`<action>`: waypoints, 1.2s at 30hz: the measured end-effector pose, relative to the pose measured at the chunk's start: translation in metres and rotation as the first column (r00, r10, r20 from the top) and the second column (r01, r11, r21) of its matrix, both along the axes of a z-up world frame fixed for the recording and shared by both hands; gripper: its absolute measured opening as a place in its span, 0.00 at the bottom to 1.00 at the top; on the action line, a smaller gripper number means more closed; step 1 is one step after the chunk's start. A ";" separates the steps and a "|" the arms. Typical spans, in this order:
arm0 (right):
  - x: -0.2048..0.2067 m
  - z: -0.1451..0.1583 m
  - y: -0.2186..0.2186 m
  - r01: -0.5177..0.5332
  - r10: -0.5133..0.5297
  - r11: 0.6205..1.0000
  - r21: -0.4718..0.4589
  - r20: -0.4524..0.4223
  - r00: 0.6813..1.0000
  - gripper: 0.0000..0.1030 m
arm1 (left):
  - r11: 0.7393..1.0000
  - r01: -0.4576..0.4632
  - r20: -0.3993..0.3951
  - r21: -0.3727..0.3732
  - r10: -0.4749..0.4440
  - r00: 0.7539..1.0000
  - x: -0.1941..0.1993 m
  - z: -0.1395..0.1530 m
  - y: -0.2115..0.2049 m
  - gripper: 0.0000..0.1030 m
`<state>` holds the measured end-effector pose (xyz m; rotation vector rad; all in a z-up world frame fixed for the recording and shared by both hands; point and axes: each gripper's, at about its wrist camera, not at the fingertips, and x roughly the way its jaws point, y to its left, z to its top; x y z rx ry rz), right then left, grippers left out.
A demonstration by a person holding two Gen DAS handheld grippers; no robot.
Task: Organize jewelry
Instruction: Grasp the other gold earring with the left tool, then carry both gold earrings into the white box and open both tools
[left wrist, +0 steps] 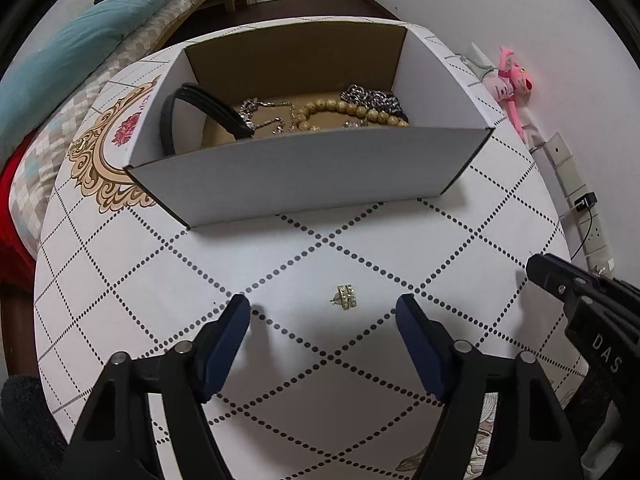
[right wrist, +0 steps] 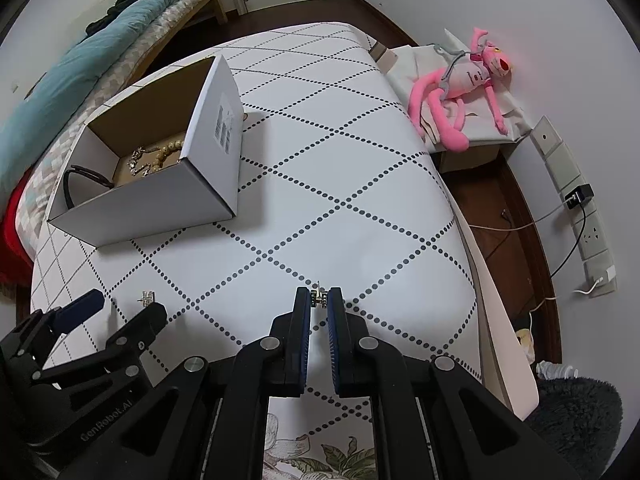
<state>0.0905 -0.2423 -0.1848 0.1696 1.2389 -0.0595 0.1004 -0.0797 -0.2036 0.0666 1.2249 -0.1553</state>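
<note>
A small gold earring [left wrist: 346,297] lies on the white dotted tablecloth [left wrist: 280,256], between and just beyond the fingertips of my open left gripper [left wrist: 324,308]. It also shows in the right wrist view [right wrist: 147,297] beside the left gripper [right wrist: 120,304]. My right gripper [right wrist: 319,298] is shut on a second small earring [right wrist: 319,295], just above the cloth. A white cardboard box [left wrist: 304,176] stands behind, holding a beaded bracelet [left wrist: 352,110], silver chains [left wrist: 372,98] and a black headband [left wrist: 208,108]. The box shows in the right wrist view [right wrist: 208,184] at left.
The right gripper's body [left wrist: 592,320] enters the left wrist view at right. A pink plush toy [right wrist: 468,80] lies on a low stand beyond the table's right edge. A power strip with cables [right wrist: 580,208] runs along the wall. A bed [right wrist: 80,60] stands at left.
</note>
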 end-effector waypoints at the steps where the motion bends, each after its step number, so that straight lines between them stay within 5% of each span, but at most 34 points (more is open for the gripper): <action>1: 0.000 0.000 -0.001 0.001 -0.001 1.000 0.000 0.001 1.000 0.09 | 1.000 0.006 -0.003 0.000 -0.006 1.000 0.000 -0.001 -0.001 0.57; 3: 0.000 0.000 -0.001 0.005 -0.005 1.000 -0.001 0.001 1.000 0.09 | 1.000 0.016 -0.013 0.002 -0.016 1.000 0.000 -0.004 -0.004 0.46; 10: 0.000 0.001 -0.004 0.013 -0.013 1.000 -0.002 0.005 1.000 0.09 | 0.999 0.029 0.004 0.021 -0.029 1.000 0.002 -0.004 -0.008 0.34; 15: 0.000 0.003 -0.004 0.013 -0.013 1.000 -0.005 0.010 1.000 0.09 | 0.999 0.037 0.017 0.018 -0.038 0.999 0.005 -0.003 -0.009 0.10; 29: 0.001 0.028 0.000 0.002 -0.003 1.000 0.015 0.060 0.998 0.09 | 0.998 0.057 0.056 -0.031 -0.055 0.997 0.002 0.012 -0.005 0.04; 36: 0.013 0.072 0.008 -0.029 0.019 0.996 0.085 0.126 0.992 0.09 | 0.988 0.047 0.103 -0.145 -0.032 0.994 0.010 0.067 0.011 0.04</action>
